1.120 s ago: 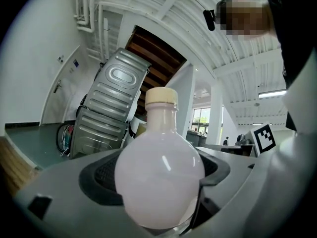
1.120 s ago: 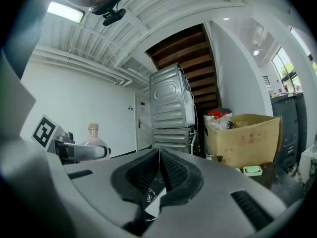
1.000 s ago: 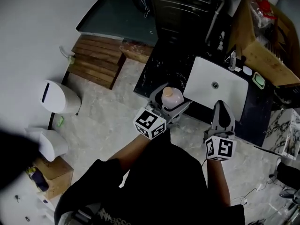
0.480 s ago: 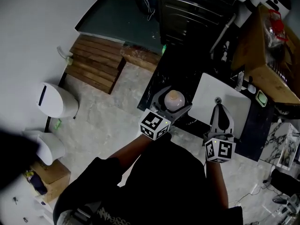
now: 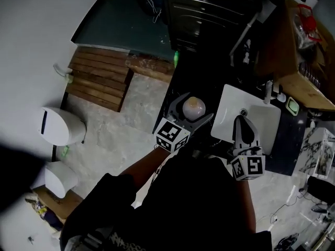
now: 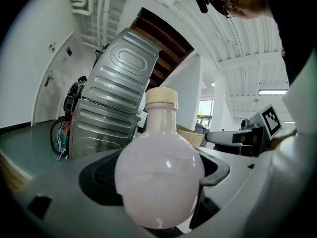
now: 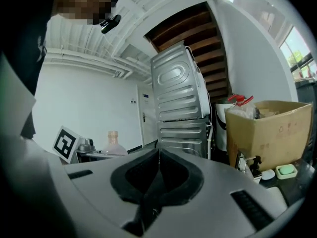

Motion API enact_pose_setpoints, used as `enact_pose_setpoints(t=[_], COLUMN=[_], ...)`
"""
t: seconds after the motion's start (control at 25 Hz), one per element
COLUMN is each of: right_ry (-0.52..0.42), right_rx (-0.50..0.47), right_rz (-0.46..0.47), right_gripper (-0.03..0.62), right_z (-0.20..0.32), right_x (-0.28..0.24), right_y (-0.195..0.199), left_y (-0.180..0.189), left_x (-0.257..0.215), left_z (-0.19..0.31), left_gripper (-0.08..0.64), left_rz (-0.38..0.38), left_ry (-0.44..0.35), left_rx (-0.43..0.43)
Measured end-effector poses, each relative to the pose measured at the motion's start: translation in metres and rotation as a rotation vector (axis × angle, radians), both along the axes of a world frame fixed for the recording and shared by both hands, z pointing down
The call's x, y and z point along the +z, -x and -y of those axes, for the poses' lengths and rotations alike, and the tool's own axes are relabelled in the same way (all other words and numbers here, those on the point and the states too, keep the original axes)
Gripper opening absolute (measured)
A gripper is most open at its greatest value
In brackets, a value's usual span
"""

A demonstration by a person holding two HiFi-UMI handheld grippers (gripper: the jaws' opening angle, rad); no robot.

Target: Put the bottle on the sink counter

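Left gripper (image 5: 189, 113) clamps the round belly of a pale pink bottle (image 5: 193, 106), tan cap (image 6: 159, 96) up, over the dark counter (image 5: 201, 67) just left of the white sink (image 5: 264, 122), as the head view shows. Whether the bottle's base touches the counter cannot be told. Right gripper (image 5: 239, 123), jaws pressed together and holding nothing, hangs over the sink's near part, close beside the left one. Behind the bottle in the left gripper view rises a ribbed steel appliance (image 6: 111, 103). The right gripper view shows a cardboard box (image 7: 267, 125) to the right, with a green soap dish (image 7: 286, 171) below it. Wooden slats (image 5: 99, 80) lie on the floor (image 5: 131, 124) at left.
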State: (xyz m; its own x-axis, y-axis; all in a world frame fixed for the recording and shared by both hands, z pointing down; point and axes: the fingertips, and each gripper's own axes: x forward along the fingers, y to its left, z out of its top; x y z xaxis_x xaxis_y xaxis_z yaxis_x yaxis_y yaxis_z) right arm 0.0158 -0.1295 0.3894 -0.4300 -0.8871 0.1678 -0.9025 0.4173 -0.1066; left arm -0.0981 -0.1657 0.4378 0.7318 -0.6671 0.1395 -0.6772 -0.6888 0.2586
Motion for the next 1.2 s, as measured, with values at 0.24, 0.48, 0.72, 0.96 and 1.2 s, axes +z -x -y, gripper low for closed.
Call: enact_pose_setpoints(t=[0.24, 0.48, 0.72, 0.96, 1.2], right_ry=[0.079, 0.075, 0.081, 0.089, 0.115], right_rx=[0.066, 0.068, 0.057, 0.036, 0.039], right_rz=[0.002, -0.025, 0.029, 0.002, 0.023], right_gripper=[0.038, 0.038, 0.038, 0.038, 0.038], right_z=[0.010, 0.021, 0.043, 0.069, 0.099], right_x=[0.024, 0.035, 0.044, 0.068, 0.080], right_y=[-0.016, -0.031, -0.044, -0.050, -0.064], left_y=[-0.013, -0.021, -0.031, -0.045, -0.046], left_x=[0.023, 0.065, 0.099, 0.137, 0.172], left_z=[0.026, 0.065, 0.107, 0.131, 0.147], left_gripper=[0.399, 0.399, 0.399, 0.399, 0.399], left_rz=[0.029, 0.074, 0.118, 0.177, 0.229], left_ry=[0.001, 0.035, 0.099, 0.146, 0.208], left_rx=[0.009, -0.026, -0.079, -0.078, -0.106])
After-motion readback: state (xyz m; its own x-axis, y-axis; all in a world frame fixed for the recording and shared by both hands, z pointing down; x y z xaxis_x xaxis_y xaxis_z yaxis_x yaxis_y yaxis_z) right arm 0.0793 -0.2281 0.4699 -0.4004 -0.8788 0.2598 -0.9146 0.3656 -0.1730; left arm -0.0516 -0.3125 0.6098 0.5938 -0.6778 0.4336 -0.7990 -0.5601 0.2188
